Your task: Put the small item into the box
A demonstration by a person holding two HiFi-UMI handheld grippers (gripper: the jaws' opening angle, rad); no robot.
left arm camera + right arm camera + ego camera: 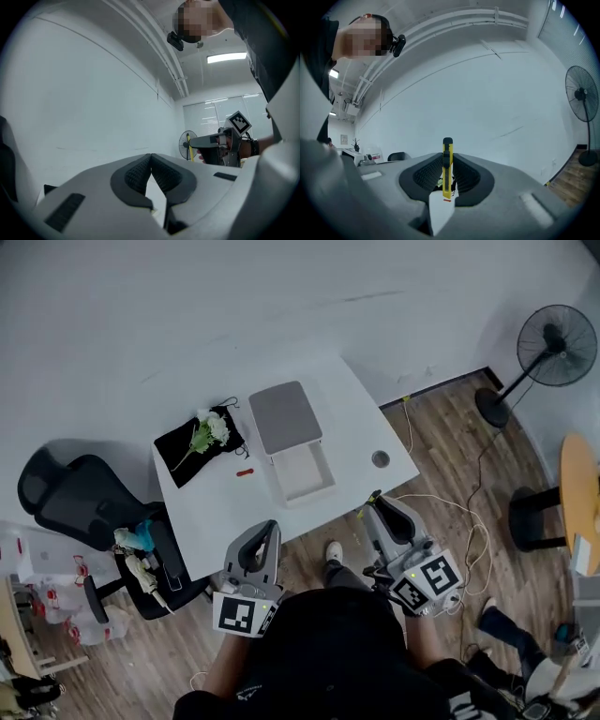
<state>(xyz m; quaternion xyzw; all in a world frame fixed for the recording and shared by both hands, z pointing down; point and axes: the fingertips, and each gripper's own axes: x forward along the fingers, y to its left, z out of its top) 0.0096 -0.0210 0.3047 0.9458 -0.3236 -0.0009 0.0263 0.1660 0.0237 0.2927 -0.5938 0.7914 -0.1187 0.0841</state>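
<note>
A plain white wall (187, 306) fills the far side of the room and a wooden floor (450, 427) runs beneath; a white table (361, 413) stands against the wall, with a black office chair (75, 507) at its left; a standing fan (556, 345) is off to the right near the wall, and the edge of a round wooden table (579, 498) shows at the far right. On the white table a flat grey lid (284, 416) lies just behind the open white box (305, 472), the two touching end to end; a black cloth (183, 457) lies to the left of the lid with white flowers (212, 427) on it. The person stands at the near edge of the table and holds both grippers close to the body, short of the tabletop. The left gripper (151, 159) has its jaws pressed together at the tips, with nothing between them. The right gripper (377, 501) is clamped on a yellow utility knife (447, 168), which stands upright between the ribbed pads (426, 174) and pokes out past the tips; the knife is therefore well apart from the box, off its near right corner. A small red piece (245, 472) lies on the table just left of the box; a small round grey thing (380, 458) sits to the box's right, near the table's edge.
</note>
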